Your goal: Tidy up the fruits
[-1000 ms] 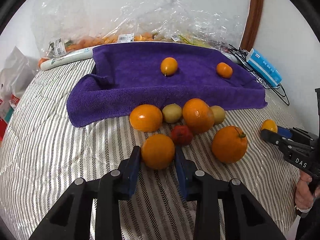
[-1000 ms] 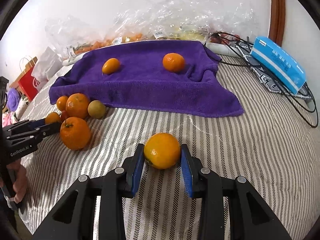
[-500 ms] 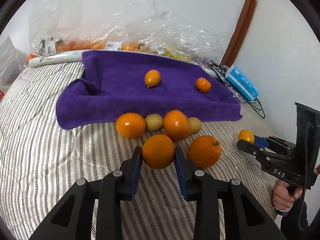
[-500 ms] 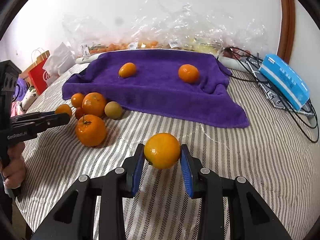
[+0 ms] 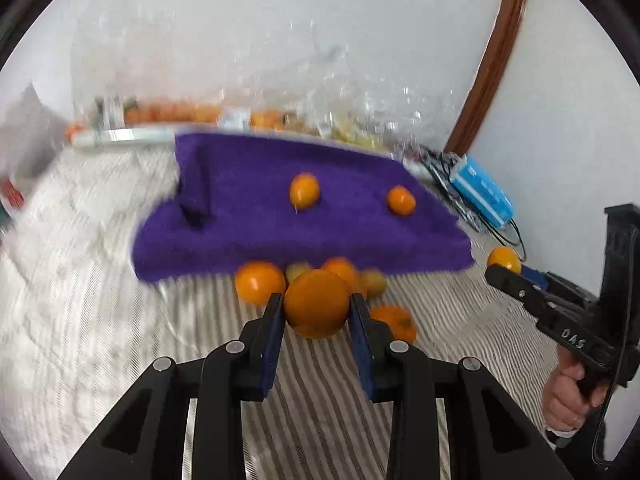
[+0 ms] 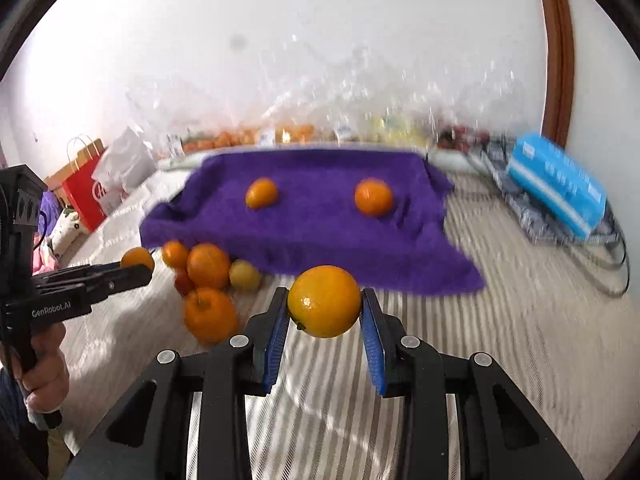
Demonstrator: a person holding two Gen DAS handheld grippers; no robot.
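Both oranges have come up off the striped bedcover (image 5: 100,320) — one (image 5: 317,303) clamped in the left gripper (image 5: 317,312), the other (image 6: 324,301) in the right gripper (image 6: 325,314). Carrying step, I'd say; next each needs setting down on the purple towel (image 6: 320,232) beside the two fruits there.

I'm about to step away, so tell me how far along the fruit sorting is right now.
Done: two small fruits already sit on the purple towel, an oval one and a round one. In hand: the left gripper and right gripper each clamp an orange, lifted off the striped cover. Left: a cluster of about five fruits lies in front of the towel.
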